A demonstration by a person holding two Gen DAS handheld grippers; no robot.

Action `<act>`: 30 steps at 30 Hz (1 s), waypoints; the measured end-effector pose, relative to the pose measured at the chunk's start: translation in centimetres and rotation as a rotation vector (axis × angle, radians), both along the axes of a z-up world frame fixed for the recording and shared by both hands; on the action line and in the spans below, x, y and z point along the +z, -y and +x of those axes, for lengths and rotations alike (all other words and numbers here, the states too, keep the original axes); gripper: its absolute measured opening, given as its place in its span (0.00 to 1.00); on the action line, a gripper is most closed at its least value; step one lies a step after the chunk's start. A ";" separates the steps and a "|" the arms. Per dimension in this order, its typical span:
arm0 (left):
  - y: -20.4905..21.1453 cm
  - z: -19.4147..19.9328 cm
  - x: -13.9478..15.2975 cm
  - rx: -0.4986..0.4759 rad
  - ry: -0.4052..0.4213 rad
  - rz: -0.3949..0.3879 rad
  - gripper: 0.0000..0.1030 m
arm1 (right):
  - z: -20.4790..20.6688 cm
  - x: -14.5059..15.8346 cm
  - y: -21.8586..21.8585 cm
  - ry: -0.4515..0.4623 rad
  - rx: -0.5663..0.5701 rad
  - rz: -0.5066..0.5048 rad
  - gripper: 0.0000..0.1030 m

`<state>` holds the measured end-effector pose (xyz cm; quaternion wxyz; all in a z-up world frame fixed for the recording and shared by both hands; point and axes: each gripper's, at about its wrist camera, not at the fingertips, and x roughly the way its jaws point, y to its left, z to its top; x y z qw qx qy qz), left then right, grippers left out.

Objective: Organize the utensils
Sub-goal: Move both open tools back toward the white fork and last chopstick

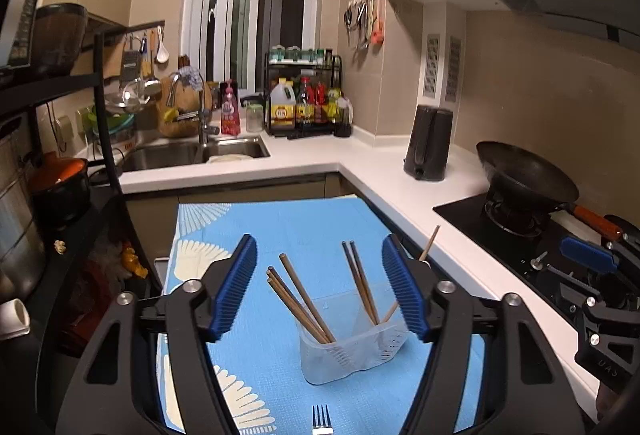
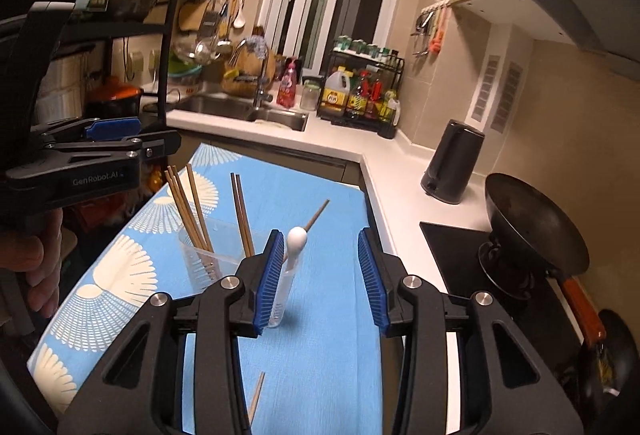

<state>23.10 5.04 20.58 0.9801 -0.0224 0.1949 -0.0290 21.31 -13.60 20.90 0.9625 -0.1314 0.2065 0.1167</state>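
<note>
You are holding both grippers wide open and empty; the fork is lying on the blue mat just below your left gripper, tines pointing toward the clear utensil holder.

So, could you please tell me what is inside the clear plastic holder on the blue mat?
The clear holder contains brown chopsticks in two leaning groups, plus a white spoon. The right gripper's finger covers part of its near side.
</note>
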 end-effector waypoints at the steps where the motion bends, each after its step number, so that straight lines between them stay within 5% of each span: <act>1: 0.1 -0.5 0.3 0.000 0.016 0.001 0.70 | -0.7 0.1 0.4 0.013 -0.007 0.008 0.41; 3: 0.5 -1.8 0.7 -0.002 0.040 0.002 0.72 | -2.3 0.1 1.3 0.045 -0.026 0.040 0.55; 8: 1.5 -5.5 0.3 -0.035 0.069 -0.008 0.83 | -5.7 -0.7 3.1 0.069 -0.048 0.092 0.70; 22: 5.3 -15.6 -10.6 -0.053 -0.034 0.019 0.84 | -11.6 -11.0 4.6 -0.051 -0.107 0.205 0.71; 30: 3.3 -18.1 -15.1 0.040 -0.089 -0.059 0.80 | -14.8 -15.3 4.5 -0.046 -0.100 0.219 0.69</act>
